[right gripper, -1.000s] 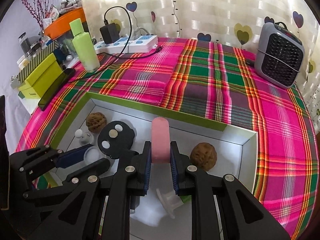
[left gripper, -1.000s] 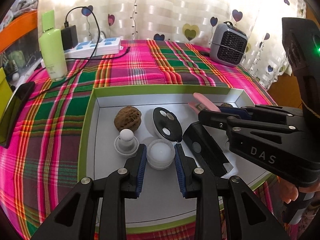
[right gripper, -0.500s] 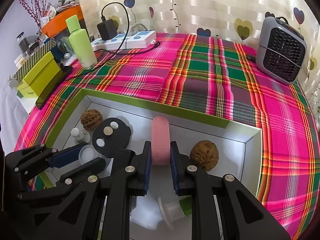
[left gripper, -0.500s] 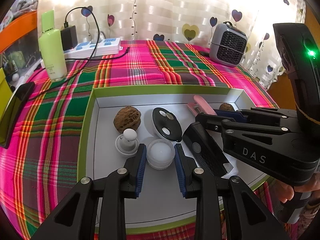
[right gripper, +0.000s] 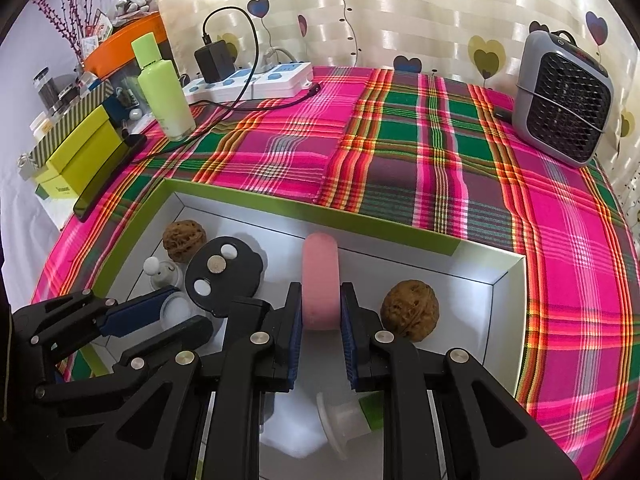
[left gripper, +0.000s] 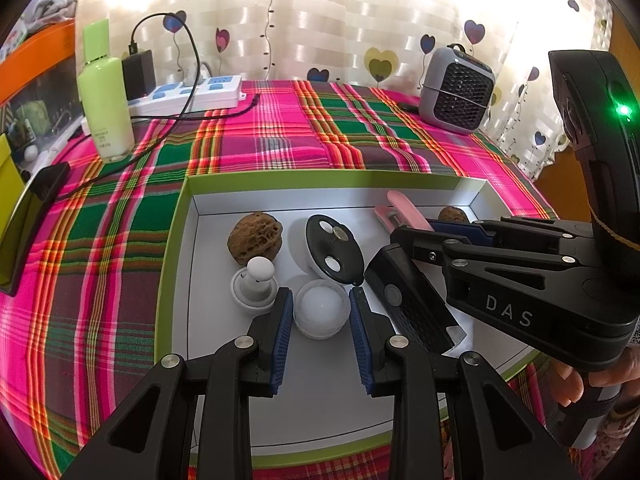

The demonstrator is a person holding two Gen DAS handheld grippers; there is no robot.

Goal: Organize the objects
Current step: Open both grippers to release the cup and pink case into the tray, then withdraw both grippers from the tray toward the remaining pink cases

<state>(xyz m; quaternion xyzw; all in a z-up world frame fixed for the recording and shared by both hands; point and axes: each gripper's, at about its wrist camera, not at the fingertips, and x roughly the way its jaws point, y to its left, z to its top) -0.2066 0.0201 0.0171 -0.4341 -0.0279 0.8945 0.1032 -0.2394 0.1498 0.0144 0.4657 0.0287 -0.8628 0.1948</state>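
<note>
Holding the pink case (right gripper: 320, 284) pinched, the right hand-held gripper (right gripper: 320, 320) should lift straight; the left hand-held gripper (left gripper: 320, 312) brackets the white jar (left gripper: 321, 312), contact unclear.

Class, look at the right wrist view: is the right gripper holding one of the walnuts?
No. The right gripper is shut on the pink case, while the walnut lies apart beside it in the box.

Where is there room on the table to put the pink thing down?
The plaid cloth lies bare between the box's green rim, the power strip and the grey heater. Inside the box, the left end is crowded around the walnut and black disc.
</note>
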